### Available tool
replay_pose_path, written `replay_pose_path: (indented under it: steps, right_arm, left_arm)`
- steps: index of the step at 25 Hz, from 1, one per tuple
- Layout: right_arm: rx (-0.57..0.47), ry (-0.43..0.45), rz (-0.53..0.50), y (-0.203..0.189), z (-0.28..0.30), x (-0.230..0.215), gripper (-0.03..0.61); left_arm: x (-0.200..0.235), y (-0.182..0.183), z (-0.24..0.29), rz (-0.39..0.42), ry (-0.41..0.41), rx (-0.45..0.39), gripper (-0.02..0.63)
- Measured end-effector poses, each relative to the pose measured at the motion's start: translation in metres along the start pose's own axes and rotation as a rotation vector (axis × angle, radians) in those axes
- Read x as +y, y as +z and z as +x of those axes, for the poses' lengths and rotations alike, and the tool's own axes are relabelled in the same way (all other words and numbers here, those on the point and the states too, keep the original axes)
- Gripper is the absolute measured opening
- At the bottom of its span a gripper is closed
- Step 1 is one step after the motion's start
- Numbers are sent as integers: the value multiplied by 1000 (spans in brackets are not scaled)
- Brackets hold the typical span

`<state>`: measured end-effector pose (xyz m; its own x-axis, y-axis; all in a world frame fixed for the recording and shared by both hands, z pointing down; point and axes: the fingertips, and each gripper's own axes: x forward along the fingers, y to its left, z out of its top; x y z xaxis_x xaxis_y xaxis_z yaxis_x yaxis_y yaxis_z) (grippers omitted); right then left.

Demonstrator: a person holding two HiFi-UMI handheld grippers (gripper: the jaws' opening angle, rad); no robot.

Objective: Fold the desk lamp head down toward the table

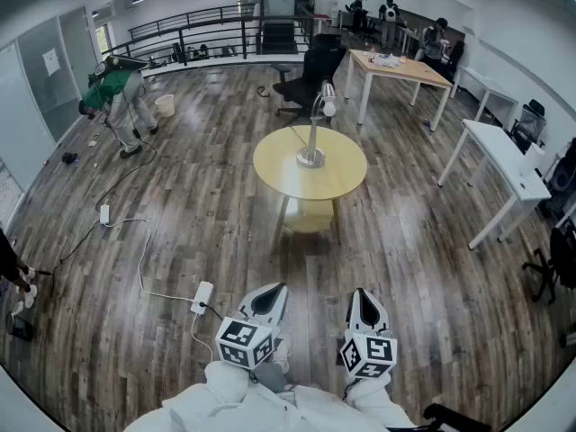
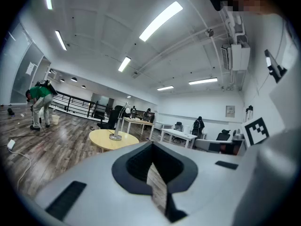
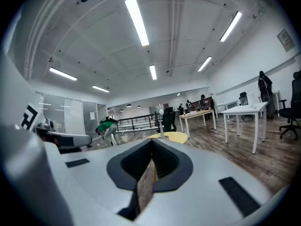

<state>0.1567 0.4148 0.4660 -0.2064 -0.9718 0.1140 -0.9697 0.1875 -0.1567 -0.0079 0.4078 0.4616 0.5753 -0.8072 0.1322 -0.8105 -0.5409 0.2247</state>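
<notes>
In the head view, the desk lamp (image 1: 313,138) is seen upright at the middle of the round yellow surface (image 1: 279,169), with the lamp head (image 1: 328,99) raised. It stands well apart from the left claw (image 1: 267,300) and right claw (image 1: 364,301), which are held low near the body. A white cable (image 1: 144,241) is trailed over the floor to the left. In the left gripper view, the left claw (image 2: 153,171) is shown clenched on nothing, the lamp (image 2: 116,125) far ahead. In the right gripper view, the right claw (image 3: 149,169) is likewise clenched and empty. The fold is judged not yet begun. If the head were pushed with the base left unsteadied, the lamp could be tipped or slid across the surface.
</notes>
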Motion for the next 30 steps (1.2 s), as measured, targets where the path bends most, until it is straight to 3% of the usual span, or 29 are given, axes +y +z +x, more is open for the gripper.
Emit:
replay_pose_path:
  steps: [10, 15, 21, 30]
  right_arm:
    - [17, -2, 15, 0, 81, -14, 12]
    - [2, 10, 25, 13, 139, -20, 12]
    - [-41, 21, 35, 34, 210, -22, 12]
    - [-30, 16, 52, 37, 287, -22, 12]
  left_arm:
    - [43, 8, 70, -15, -23, 15, -2]
    - [85, 16, 120, -16, 1, 73, -2]
    - [128, 36, 169, -33, -21, 46, -2]
    - [181, 48, 224, -34, -38, 72, -2]
